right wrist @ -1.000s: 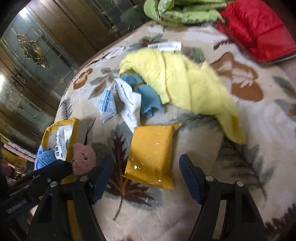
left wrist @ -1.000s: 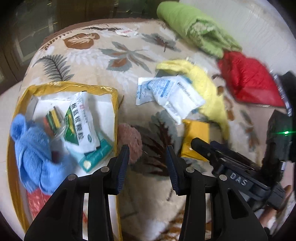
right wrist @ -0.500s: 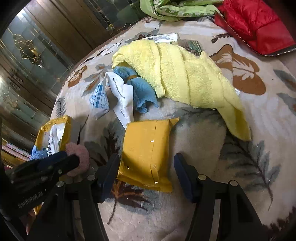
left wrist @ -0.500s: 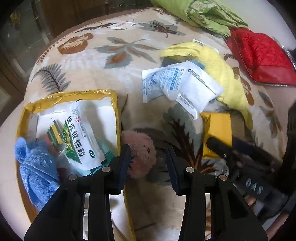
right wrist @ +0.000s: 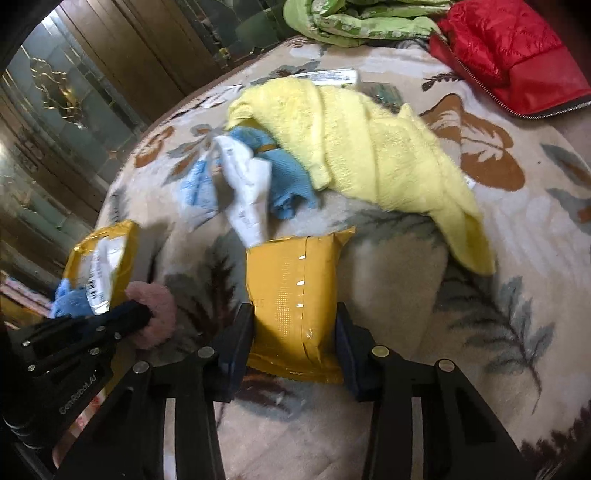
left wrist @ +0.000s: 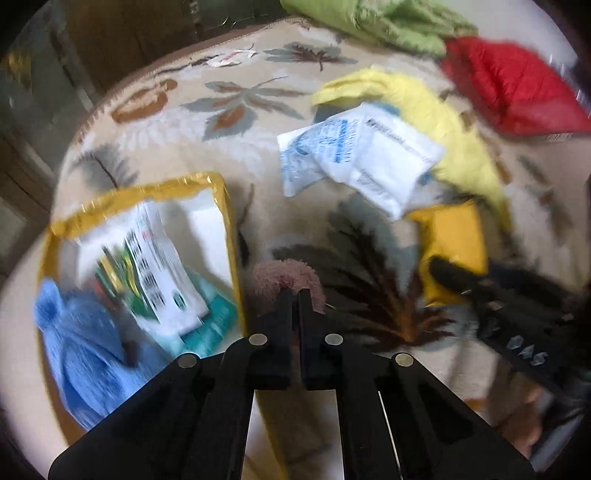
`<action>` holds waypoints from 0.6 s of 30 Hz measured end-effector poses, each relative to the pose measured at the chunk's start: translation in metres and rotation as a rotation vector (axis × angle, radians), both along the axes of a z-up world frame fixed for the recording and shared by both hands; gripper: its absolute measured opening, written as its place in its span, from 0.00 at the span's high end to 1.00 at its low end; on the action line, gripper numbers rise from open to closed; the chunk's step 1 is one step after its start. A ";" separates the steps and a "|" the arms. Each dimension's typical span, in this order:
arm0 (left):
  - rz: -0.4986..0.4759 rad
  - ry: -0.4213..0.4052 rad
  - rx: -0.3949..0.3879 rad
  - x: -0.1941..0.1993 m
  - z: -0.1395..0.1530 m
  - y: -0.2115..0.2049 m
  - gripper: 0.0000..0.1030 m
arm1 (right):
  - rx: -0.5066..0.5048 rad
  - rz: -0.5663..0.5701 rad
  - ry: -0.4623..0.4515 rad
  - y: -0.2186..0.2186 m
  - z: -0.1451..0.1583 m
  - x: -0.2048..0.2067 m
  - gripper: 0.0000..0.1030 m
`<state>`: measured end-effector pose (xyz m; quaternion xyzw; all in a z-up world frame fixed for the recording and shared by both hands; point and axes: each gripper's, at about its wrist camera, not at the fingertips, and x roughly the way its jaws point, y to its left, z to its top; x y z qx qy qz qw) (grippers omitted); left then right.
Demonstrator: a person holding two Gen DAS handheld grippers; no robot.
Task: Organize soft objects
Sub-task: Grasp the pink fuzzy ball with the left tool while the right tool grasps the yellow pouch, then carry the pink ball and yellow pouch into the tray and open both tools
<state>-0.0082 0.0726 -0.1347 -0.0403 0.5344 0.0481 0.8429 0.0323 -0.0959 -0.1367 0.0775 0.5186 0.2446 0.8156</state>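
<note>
My left gripper [left wrist: 294, 295] is shut on a small pink plush toy [left wrist: 291, 275] just right of the gold-rimmed box [left wrist: 225, 206]; it also shows in the right wrist view [right wrist: 159, 314]. My right gripper [right wrist: 293, 332] has its jaws against both sides of a yellow padded packet [right wrist: 291, 299], which lies on the leaf-patterned blanket. The box holds a blue plush [left wrist: 81, 343] and a white-green sachet [left wrist: 159, 269]. A yellow towel [right wrist: 354, 147], a blue cloth [right wrist: 288, 173] and white desiccant packets [left wrist: 362, 155] lie beyond.
A red padded jacket [right wrist: 509, 51] and a green quilt [right wrist: 354, 18] lie at the far edge of the round blanket-covered surface. Wooden doors with glass panels stand behind at left. My right gripper's body [left wrist: 517, 317] shows in the left wrist view.
My left gripper has closed on the pink plush beside the box. My right gripper has moved forward and narrowed until its jaws meet the yellow packet's sides.
</note>
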 end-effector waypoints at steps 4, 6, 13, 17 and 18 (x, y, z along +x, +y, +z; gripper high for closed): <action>0.008 -0.037 -0.189 -0.022 0.007 0.000 0.99 | 0.025 0.043 -0.012 -0.002 0.005 -0.020 0.60; 0.014 -0.050 -0.253 -0.033 0.006 -0.001 0.99 | 0.025 0.052 -0.006 -0.007 0.005 -0.028 0.60; 0.044 -0.123 -0.372 -0.082 0.027 -0.001 0.99 | 0.078 0.073 0.011 -0.023 0.020 -0.051 0.59; 0.096 -0.179 -0.372 -0.120 0.051 0.023 0.99 | 0.104 0.135 -0.018 -0.006 0.041 -0.071 0.60; 0.108 -0.187 -0.372 -0.128 0.055 0.030 0.99 | 0.117 0.158 -0.027 0.002 0.049 -0.078 0.60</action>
